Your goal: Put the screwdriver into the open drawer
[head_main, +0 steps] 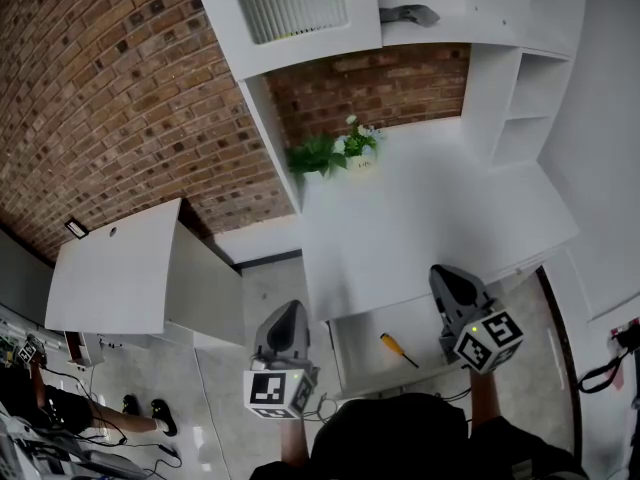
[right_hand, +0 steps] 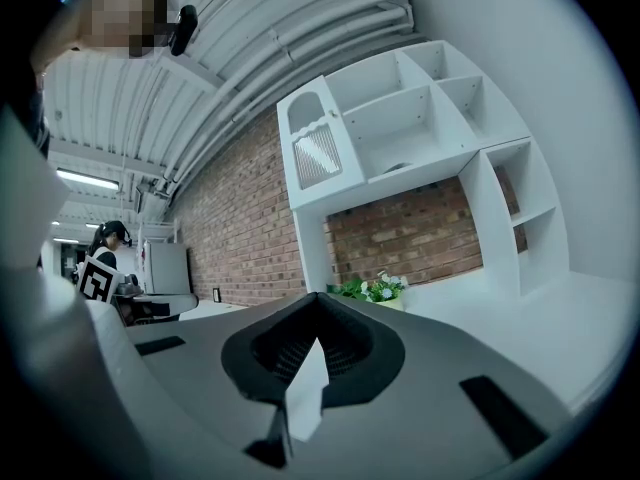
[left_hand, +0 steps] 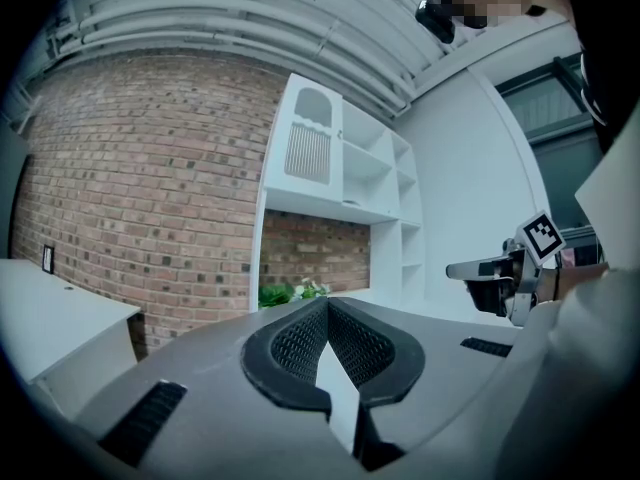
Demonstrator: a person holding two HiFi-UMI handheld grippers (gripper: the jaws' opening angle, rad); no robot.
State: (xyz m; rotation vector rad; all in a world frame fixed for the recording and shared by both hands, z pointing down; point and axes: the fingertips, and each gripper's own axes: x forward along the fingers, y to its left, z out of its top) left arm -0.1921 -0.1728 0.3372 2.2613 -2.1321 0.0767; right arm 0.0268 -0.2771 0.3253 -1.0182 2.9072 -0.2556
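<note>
White desk (head_main: 430,218), small potted plant (head_main: 358,148) at its back edge, open drawer (head_main: 355,343) under the front holding a yellow-handled screwdriver (head_main: 398,350), grey object (head_main: 408,13) on upper shelf (head_main: 480,28).

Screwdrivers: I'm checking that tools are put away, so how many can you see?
1. The screwdriver lies in the open drawer below the white desk, its yellow handle toward the desk. Part of the drawer is hidden under the desktop, so more could be there.
</note>
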